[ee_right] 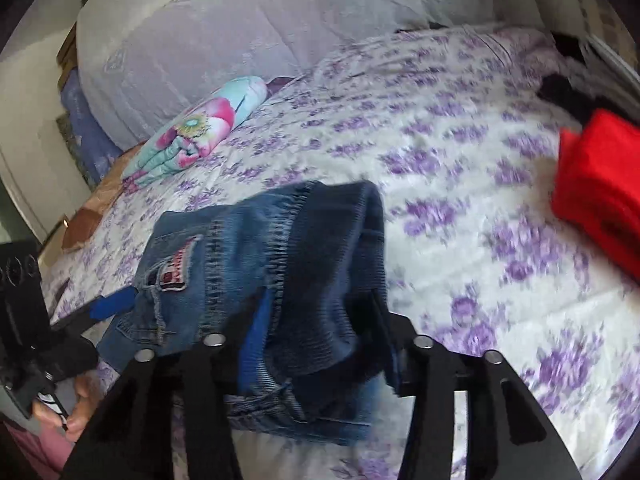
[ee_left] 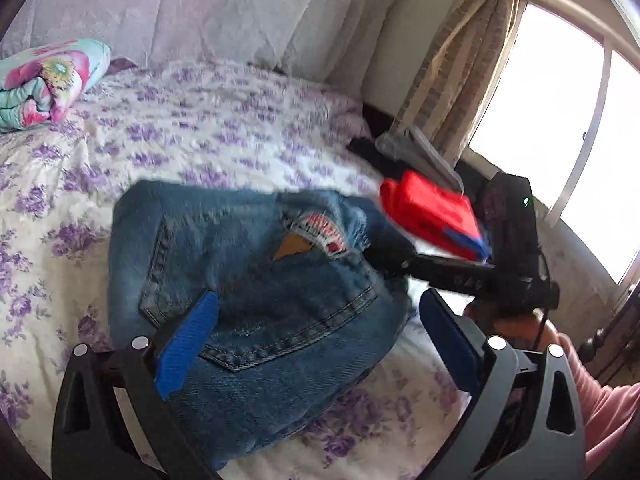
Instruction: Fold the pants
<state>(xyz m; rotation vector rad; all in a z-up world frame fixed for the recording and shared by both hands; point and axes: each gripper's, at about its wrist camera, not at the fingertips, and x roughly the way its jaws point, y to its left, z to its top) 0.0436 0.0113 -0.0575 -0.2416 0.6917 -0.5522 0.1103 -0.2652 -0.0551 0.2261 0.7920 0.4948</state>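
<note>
The pants (ee_left: 256, 280) are rough blue denim cloth. The bed cover (ee_left: 224, 128) is soft, matt flowery cloth. The gripper fingers (ee_left: 188, 344) look like ridged blue rubber.

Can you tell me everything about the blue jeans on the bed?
The jeans are blue denim, folded into a thick bundle on the flowery purple bedspread. You can see a back pocket with pale stitching, a stretchy gathered waistband and a sewn-on patch with red and white on it. The right tongs straddle one end, denim between the blue pads. The left tongs are open around the near edge, one blue pad lying on the pocket.
</note>
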